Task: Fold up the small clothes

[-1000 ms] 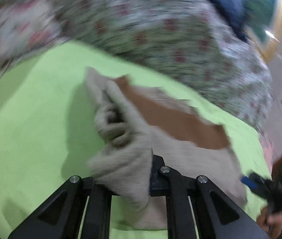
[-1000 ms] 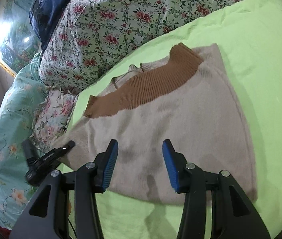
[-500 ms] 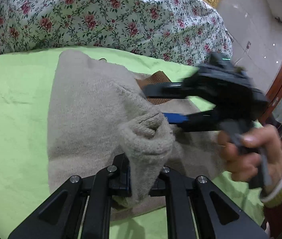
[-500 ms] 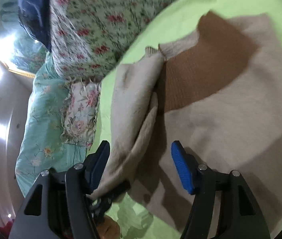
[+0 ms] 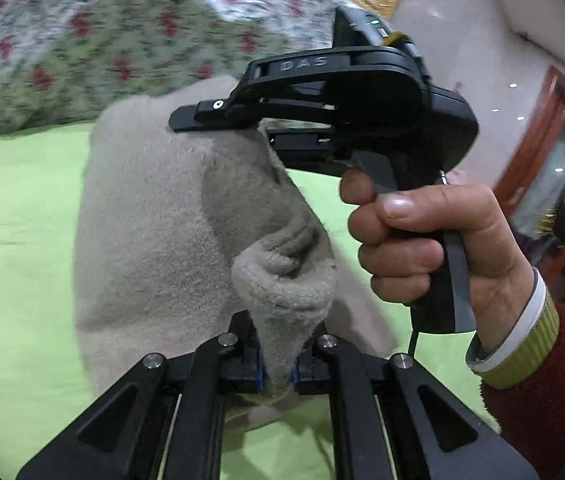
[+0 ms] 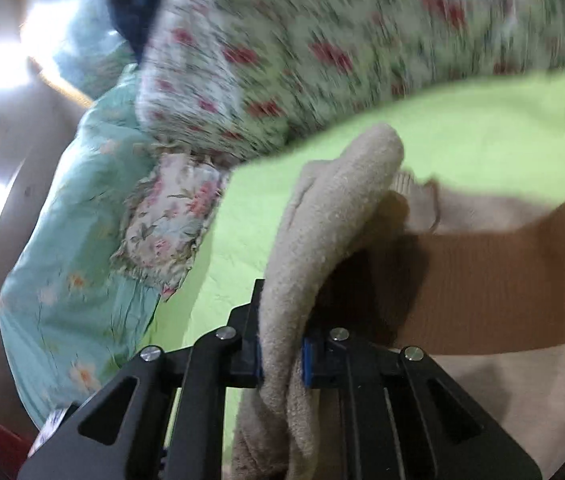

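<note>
A bed with a lime-green sheet [image 5: 14,208] fills the scene, a floral quilt [image 5: 82,48] heaped beyond both tools and a pale aqua pillow [image 6: 78,216] off to the right tool's left. The beige sweater [image 5: 146,216] lies on the sheet, partly lifted. The left tool [image 5: 278,372] is clenched on a bunched fold of it. Just ahead and to its right, the right tool [image 6: 282,364] (seen side-on, a hand [image 5: 434,240] round its grip) pinches another thick fold, with the sweater's brown ribbed band [image 6: 502,292] beside it.
</note>
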`<state>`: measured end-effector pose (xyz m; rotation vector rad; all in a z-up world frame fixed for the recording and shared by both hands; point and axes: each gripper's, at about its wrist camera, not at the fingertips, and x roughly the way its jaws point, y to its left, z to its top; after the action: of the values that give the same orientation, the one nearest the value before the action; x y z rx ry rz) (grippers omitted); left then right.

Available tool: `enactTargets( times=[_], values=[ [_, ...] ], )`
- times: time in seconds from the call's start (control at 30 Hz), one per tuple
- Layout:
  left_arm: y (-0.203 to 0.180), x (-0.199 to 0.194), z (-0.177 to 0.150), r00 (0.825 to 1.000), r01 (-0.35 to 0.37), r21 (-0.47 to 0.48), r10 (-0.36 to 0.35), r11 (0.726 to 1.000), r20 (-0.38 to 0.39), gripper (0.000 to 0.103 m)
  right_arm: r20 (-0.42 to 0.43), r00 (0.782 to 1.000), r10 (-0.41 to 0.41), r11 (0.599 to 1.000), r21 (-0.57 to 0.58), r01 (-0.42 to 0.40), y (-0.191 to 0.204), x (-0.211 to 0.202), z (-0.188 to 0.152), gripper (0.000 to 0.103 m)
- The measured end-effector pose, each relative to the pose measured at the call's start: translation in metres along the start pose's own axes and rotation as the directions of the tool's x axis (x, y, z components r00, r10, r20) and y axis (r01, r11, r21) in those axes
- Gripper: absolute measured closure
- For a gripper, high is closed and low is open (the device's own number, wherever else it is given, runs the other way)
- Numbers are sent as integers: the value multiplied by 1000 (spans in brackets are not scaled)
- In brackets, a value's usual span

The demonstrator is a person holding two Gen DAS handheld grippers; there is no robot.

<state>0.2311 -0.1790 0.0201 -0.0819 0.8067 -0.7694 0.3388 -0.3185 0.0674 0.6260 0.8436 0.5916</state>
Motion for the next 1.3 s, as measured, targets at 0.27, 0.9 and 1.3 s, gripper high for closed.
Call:
enactTargets(
  times=[0.27, 0.9, 1.3],
  values=[
    [-49, 82, -10, 981, 118, -31, -121, 993, -149, 96, -59, 973, -224, 966, 122, 230, -98, -57, -33, 88],
    [-52, 65, -26, 958, 108, 16, -99, 994, -270, 68, -34, 949, -313, 943, 109, 315, -119, -78, -57, 80],
    [58, 5, 7, 976, -24, -172, -14, 985, -216, 9, 18, 976, -219, 951, 229, 209, -123, -105, -92, 29]
  ],
)
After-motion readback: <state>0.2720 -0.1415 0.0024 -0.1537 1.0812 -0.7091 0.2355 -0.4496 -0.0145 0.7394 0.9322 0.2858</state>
